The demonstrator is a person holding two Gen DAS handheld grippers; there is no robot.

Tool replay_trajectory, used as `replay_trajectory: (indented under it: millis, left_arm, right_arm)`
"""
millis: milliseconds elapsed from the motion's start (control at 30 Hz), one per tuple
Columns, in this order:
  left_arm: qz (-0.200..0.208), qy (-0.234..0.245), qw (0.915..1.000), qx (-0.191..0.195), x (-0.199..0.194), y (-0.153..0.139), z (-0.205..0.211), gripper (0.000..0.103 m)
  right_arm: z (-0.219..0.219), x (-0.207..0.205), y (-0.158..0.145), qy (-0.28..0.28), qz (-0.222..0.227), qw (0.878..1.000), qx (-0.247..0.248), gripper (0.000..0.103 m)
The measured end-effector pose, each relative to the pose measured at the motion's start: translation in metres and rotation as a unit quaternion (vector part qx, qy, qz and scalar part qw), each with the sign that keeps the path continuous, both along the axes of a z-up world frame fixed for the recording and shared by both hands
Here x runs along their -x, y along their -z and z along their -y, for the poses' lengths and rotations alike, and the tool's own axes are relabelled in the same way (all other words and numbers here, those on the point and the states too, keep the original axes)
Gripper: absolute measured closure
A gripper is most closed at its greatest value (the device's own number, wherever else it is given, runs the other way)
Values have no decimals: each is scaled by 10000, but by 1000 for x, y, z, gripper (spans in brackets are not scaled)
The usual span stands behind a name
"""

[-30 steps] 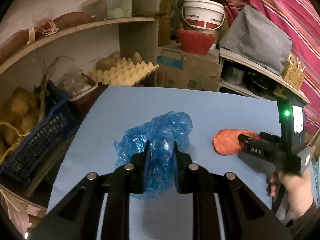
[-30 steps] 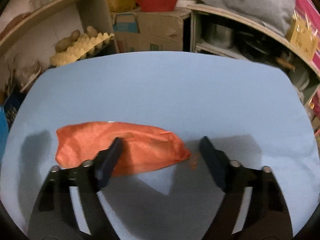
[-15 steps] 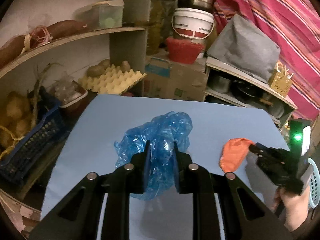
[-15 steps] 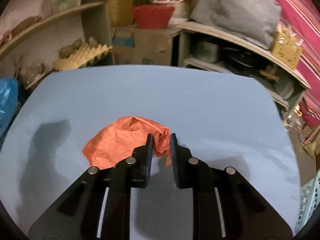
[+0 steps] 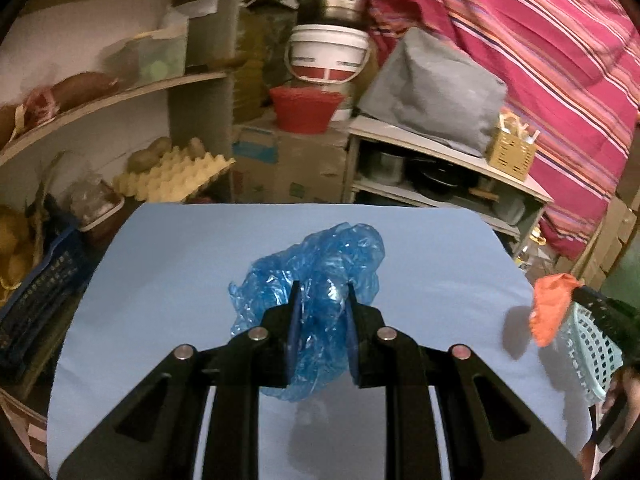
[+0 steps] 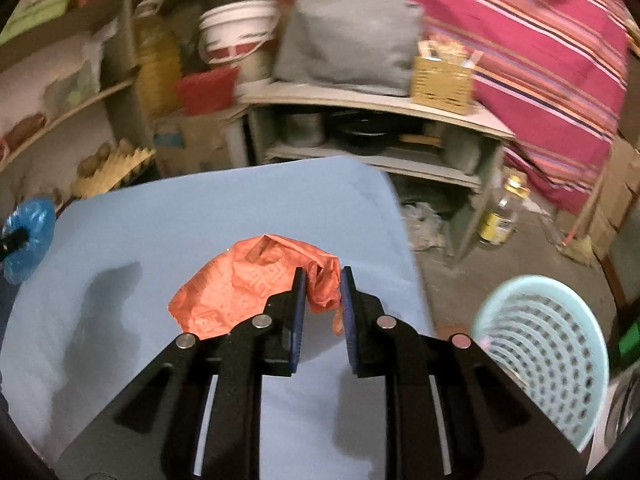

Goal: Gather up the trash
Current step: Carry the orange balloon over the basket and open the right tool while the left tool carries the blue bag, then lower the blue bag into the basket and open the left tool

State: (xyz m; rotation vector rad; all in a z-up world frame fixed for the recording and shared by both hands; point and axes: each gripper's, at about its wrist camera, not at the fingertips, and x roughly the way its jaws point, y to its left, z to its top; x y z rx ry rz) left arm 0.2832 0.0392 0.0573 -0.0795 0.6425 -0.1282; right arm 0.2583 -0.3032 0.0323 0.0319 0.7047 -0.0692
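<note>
- Trash, two pieces: blue plastic bag [image 5: 320, 280] and orange plastic bag [image 6: 256, 284], each pinched in a claw.
- Left claw [image 5: 319, 300] clenched on the blue plastic bag; narrow gap between the pads, filled with crumpled film. Bag bulges past the fingertips and hangs below them, clear of the desk [image 5: 180, 264], over its middle; shadow on the desk under it.
- Right claw [image 6: 322, 280] clenched on the orange plastic bag: pads nearly together, gripping a bunched end of it. Rest of the bag droops to the left of the fingers, off the surface, near the desk's right edge.
- Left wrist view: the orange plastic bag dangles from the right claw at the desk's right edge, in front of a pale mint perforated basket [image 5: 592, 344]. Whether the bag is over the basket or just beside it, cannot tell.
- Right wrist view: basket [image 6: 548, 364] sits off the desk past its right edge, lower right of the claw, apart from the bag. The blue plastic bag shows at the far left edge of the desk.
- Desk surface light blue, nothing else lying on it.
- Background blurred: shelves with an egg tray [image 5: 172, 176], white bucket [image 5: 328, 56], red bowl [image 5: 306, 108], striped pink cloth [image 5: 540, 52]; bottle [image 6: 500, 216] on the floor.
</note>
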Motion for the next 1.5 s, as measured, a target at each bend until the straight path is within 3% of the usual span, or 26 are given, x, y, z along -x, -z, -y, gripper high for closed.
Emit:
replay_trajectory:
  millis: [467,633,733,1067,1333,1367,1467,1500]
  left_arm:
    - [114,673,9975,-172,22,14,109,83]
    - [194,1101,9929,-397,39,23,166,83]
    - [281,1375,9895,-345,50,20,199,83]
    - [466,2210,9740,-196,74,20,315,83]
    - [402,2389,9699,-260,70,30,362,83]
    - [400,2392,9698,-262,69,31,366,83]
    - [340,2428,9692,-219,67,32,372,83]
    - [327,2446,9688,-216,66,32,375,83]
  right_arm:
    - [129,87,7,916,278,9952,-206,85]
    - [165,105,9,1225,357,9916,-199,85]
    - [186,117,5,1393,466,9887,-314,85]
    - [235,129,23,1749,92,9841,-305,84]
    - [242,121,36,1708,-159,9845,-365,81]
    - [240,119,37,1667,-194,9851,-360,78]
    - [239,114,39,1593,-250,9860,-418,50]
    - [240,114,39,1561,-263,9863,-464,45]
